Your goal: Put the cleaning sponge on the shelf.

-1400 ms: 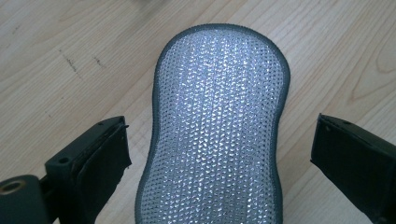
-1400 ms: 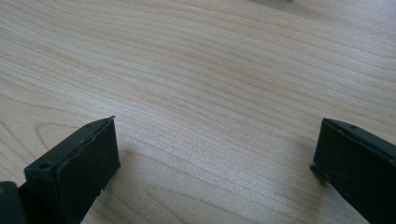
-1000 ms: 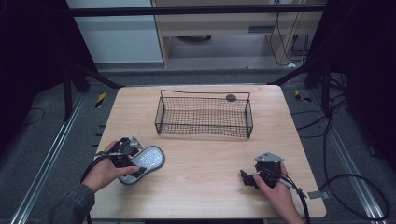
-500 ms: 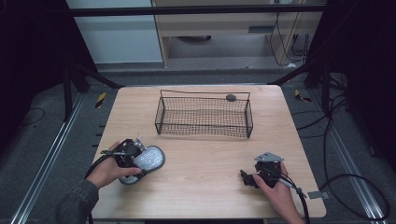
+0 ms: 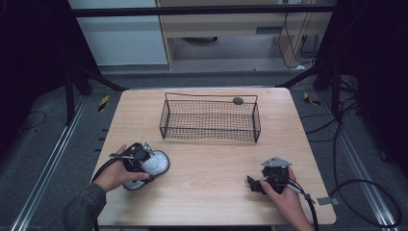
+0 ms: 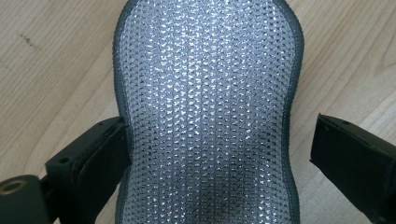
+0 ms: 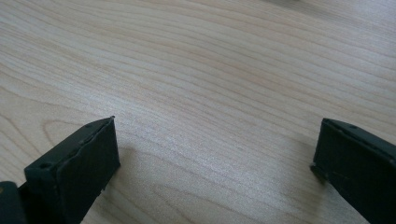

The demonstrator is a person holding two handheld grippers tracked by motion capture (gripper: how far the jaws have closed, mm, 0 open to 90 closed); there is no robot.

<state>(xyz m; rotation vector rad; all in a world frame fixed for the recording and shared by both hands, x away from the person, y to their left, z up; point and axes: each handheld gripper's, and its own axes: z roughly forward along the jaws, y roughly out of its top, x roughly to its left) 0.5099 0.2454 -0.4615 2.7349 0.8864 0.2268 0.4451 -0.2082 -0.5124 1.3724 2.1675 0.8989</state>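
At the near left of the table (image 5: 207,192), the left gripper (image 5: 139,161) hangs over a silver scrubbing pad (image 5: 153,164) with a grey rim, which lies flat on the wood. In the left gripper view the pad (image 6: 205,116) runs up between the two black jaws: the jaw on the left of that view touches the pad's waist, while the jaw on the right of that view stands just off its edge, so the tool is spread wide around the pad and does not clamp it. The person's left hand (image 5: 115,174) wraps the gripper's body from behind, a dark sleeve (image 5: 84,207) coming in from the bottom edge. At the near right, the right hand (image 5: 286,199) holds the right gripper (image 5: 255,185) low over bare wood; in the right gripper view its jaws stand far apart with nothing between them. Farther back, near the middle of the table, a black wire basket (image 5: 210,137) stands with nothing in it, and a small dark round object (image 5: 237,100) sits at its far rim. No lettering can be read anywhere.
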